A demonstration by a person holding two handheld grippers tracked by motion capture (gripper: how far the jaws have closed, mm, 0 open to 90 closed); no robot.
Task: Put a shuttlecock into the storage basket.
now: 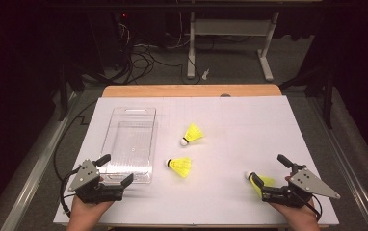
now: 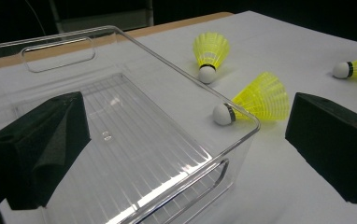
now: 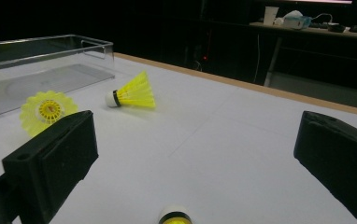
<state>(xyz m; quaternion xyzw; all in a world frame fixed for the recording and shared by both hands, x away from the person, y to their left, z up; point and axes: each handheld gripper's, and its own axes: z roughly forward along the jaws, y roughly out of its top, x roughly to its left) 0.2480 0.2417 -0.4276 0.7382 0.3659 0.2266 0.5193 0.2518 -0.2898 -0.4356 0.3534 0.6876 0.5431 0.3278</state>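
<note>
— Three shuttlecocks lie right of the bin [image 1: 128,144]: one [image 1: 192,134] near its far half, one [image 1: 179,166] just off its near corner, a third [image 1: 256,181] well away, between the right gripper's [image 1: 264,187] spread jaws.

— Is that gripper holding it?

— No, jaws wide apart, nothing clamped. The left gripper [image 1: 117,169] gapes too, straddling the bin's near corner.

— Risk?

— Closing on the soft skirt instead of the cork [image 3: 175,214] could squash it or flick it away.

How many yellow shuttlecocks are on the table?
3. One yellow plastic shuttlecock lies mid-table, a second beside the clear plastic bin, a third between the open right tool jaws. None seems hidden.
</note>
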